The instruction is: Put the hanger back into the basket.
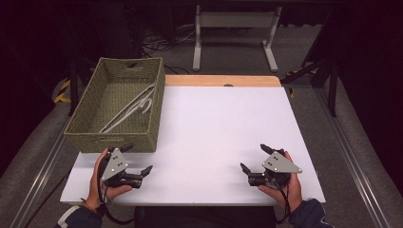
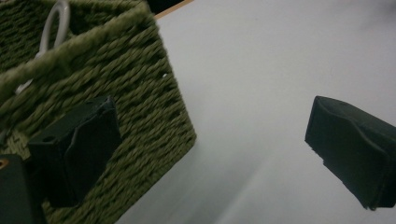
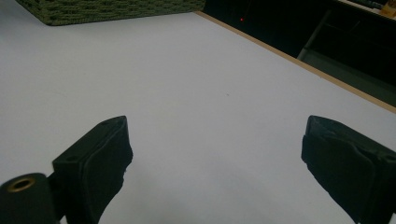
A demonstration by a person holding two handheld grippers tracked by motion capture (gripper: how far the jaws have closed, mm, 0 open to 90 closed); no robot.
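A green woven basket (image 1: 90, 114) stands at the table's left side, with white hangers (image 1: 135, 107) lying inside it. My left gripper (image 1: 139, 159) rests near the front left, just in front of the basket's near wall, jaws wide apart and empty. In the left gripper view the basket's corner (image 2: 140, 93) is close on the left, a white hanger loop (image 2: 58, 18) shows over its rim, and the gripper (image 2: 210, 149) is open. My right gripper (image 1: 255, 156) sits at the front right, open and empty. Its view looks across the bare white tabletop (image 3: 187, 93) between the open gripper (image 3: 219, 163).
The white tabletop (image 1: 223, 128) has a wooden strip (image 1: 223, 80) along its far edge. A white desk frame (image 1: 235, 33) and cables stand on the floor beyond. Metal rails (image 1: 347, 142) run along both sides of the table. The basket's far corner (image 3: 107, 11) appears in the right gripper view.
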